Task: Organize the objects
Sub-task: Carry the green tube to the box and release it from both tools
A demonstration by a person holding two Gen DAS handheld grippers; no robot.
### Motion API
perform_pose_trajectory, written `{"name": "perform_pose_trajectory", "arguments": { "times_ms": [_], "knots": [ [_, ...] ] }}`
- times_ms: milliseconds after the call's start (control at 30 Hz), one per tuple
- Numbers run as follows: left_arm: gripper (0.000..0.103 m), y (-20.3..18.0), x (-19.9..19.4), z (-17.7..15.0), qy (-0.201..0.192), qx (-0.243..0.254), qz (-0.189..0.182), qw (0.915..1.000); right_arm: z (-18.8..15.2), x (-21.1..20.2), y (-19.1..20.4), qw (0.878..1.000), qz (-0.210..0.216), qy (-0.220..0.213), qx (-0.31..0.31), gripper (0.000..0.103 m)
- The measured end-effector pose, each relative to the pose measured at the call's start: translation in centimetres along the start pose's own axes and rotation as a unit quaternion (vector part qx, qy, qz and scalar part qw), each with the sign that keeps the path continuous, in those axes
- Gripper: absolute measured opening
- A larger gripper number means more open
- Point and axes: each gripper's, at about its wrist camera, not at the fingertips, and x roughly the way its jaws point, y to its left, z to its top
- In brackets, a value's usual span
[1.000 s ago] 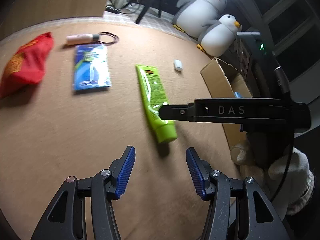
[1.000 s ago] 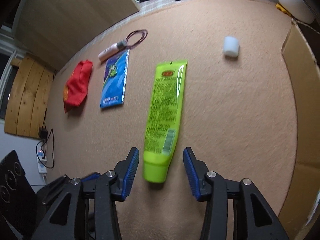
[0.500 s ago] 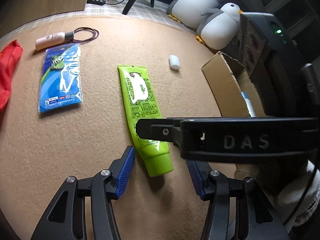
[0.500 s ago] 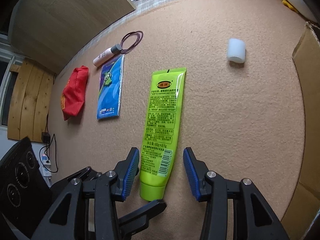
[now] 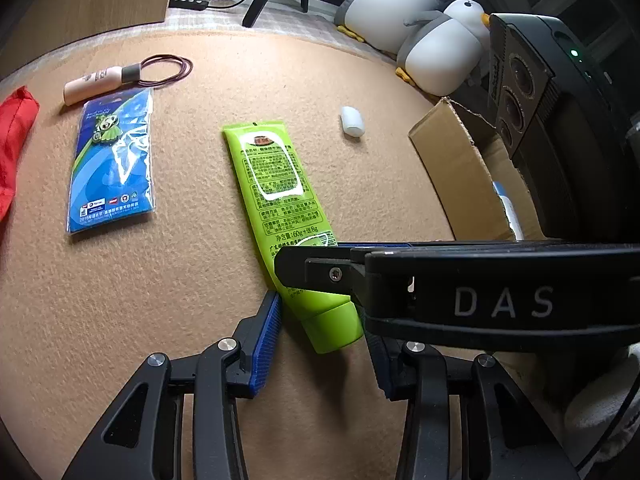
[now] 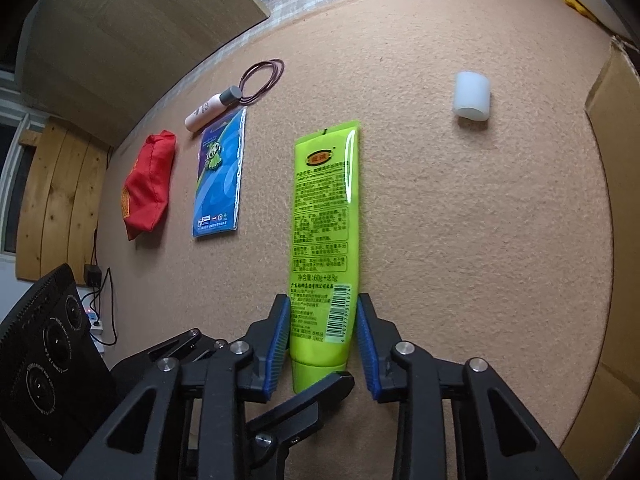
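Note:
A lime green tube (image 5: 276, 184) (image 6: 324, 216) lies on the tan mat, cap towards me. In the right wrist view my right gripper (image 6: 322, 299) has both blue pads against the sides of the tube's lower end, jaws closing. One finger (image 5: 480, 304) of it crosses over the tube in the left wrist view. My left gripper (image 5: 324, 314) straddles the cap end, jaws closing. Its left pad meets the tube's edge, a gap shows beside the cap, and its right pad is mostly hidden behind that finger. One left gripper finger (image 6: 304, 400) lies under the cap.
Left of the tube lie a blue packet (image 5: 112, 164), a pink tube (image 5: 96, 84) with dark hair bands (image 5: 168, 70), and a red pouch (image 6: 148, 184). A small white cap (image 6: 472, 96) sits far right. An open cardboard box (image 5: 452, 168) borders the right; plush penguins (image 5: 400, 0) sit behind.
My left gripper has come in to the tube's cap end. Both grippers' jaws have narrowed, the right one's from a clear gap to touching the tube.

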Motion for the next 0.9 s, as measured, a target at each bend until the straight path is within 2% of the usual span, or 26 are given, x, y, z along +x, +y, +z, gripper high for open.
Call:
{"name": "perform_pose_trajectory", "arguments": {
  "times_ms": [233, 467, 600, 900],
  "knots": [
    [0.044, -1.0, -1.2, 0.0, -0.014, 0.005, 0.000, 0.9999, -0.5, -1.4, 0.0, 1.000, 0.009, -0.018, 0.001, 0.029],
    [0.044, -4.1, -2.9, 0.8, -0.035, 0.034, -0.001, 0.9988, -1.2, -5.1, -0.2, 0.999, 0.007, -0.053, -0.007, 0.029],
    [0.044, -6.9, -3.4, 1.5, -0.044, 0.057, -0.009, 0.9974, -1.8, -7.8, -1.5, 0.997, 0.014, -0.078, 0.010, 0.029],
    [0.044, -15.1, -1.8, 2.4, -0.041, 0.117, -0.044, 0.9913, -4.2, -14.2, -6.0, 0.991, -0.012, -0.130, 0.037, 0.029]
  ]
}}
